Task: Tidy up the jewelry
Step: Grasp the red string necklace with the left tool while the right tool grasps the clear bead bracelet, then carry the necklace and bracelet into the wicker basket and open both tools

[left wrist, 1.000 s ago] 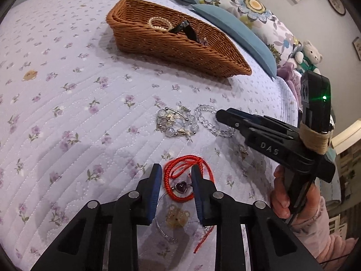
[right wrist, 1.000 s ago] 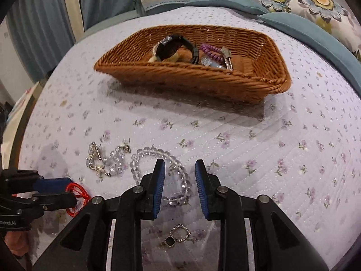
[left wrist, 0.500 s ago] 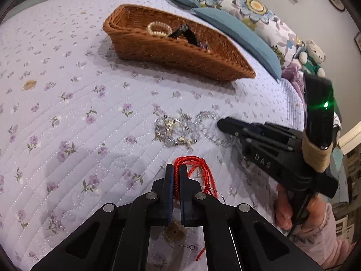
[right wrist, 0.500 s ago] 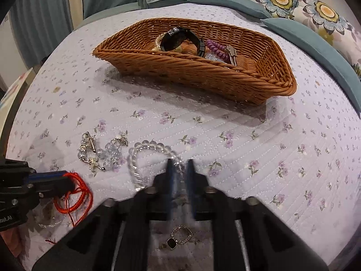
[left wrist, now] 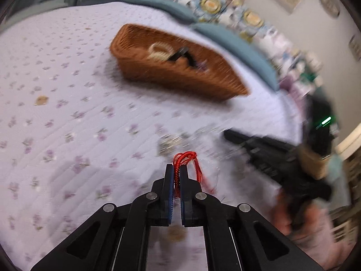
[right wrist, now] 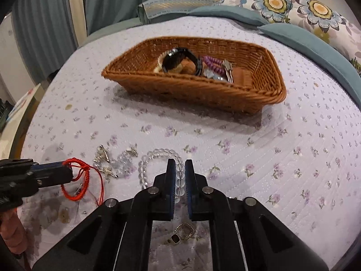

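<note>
left gripper [left wrist: 177, 176] is clamped on the red cord [left wrist: 185, 158], right gripper [right wrist: 179, 176] on the clear beads [right wrist: 158, 153], both just off the quilt [right wrist: 293, 158], likely bound for the basket [right wrist: 203, 90].

Ahead of both grippers the quilt [right wrist: 282, 158] lies bare up to the wicker basket [right wrist: 203, 90], whose near wall blocks a level approach. A tangled crystal bracelet [right wrist: 112, 160] lies between them; pillows [right wrist: 304, 11] rise behind the basket.

The basket [right wrist: 194, 83] sits behind the bracelets [right wrist: 158, 164] on the quilt [right wrist: 282, 158], pillows [right wrist: 293, 11] beyond.
</note>
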`<state>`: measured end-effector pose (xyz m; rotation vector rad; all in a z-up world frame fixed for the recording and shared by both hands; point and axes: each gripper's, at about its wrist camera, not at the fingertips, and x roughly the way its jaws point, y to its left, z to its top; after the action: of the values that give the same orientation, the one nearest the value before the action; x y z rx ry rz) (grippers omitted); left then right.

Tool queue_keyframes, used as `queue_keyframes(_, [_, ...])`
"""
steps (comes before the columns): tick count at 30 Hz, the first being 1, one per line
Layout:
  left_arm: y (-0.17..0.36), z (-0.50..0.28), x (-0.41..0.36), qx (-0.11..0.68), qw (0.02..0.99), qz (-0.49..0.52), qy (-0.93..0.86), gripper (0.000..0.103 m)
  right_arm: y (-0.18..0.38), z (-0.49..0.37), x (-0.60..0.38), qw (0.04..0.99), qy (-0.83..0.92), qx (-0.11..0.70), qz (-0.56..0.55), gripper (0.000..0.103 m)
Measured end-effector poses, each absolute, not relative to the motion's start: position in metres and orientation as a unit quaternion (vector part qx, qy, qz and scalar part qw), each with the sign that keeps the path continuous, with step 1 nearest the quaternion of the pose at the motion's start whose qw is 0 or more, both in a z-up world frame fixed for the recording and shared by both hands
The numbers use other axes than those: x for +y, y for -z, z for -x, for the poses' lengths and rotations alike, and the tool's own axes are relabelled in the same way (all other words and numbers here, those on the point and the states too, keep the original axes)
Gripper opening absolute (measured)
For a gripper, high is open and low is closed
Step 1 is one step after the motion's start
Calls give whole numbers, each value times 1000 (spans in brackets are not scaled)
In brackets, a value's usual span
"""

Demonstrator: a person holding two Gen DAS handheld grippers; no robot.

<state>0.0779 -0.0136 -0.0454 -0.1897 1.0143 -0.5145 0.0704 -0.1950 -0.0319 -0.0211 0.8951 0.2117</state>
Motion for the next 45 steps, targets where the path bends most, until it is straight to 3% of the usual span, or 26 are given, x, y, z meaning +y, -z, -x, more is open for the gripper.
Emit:
queue_keyframes(12, [8,-64,9,423,806,189,368,4,32,-71,-198,899,-101,427,2,10])
queue_keyframes(14, [27,-76,2,472,815,141,306,4,33,-72,-199,898,-99,429,0,10])
queue_keyframes(17, [53,-81,-4,516,777,169,318,4,32,-71,-201,898,-98,429,-3,10])
queue_keyframes(19, [42,-75,-12,495,790,149,331,4,32,-71,-202,898,-98,429,-7,10])
queue_keyframes(27, [-9,-59,22,358,781,259,442,4,24,-66,-205,906,-100,411,-17,10])
queue_keyframes(33, [-3,-70,24,364,778,277,431,4,3,-52,-214,919,-118,372,-47,10])
queue_keyframes(45, [-73,-118,8,331,818,214,418,4,-65,-58,-235,937,-131,312,-89,10])
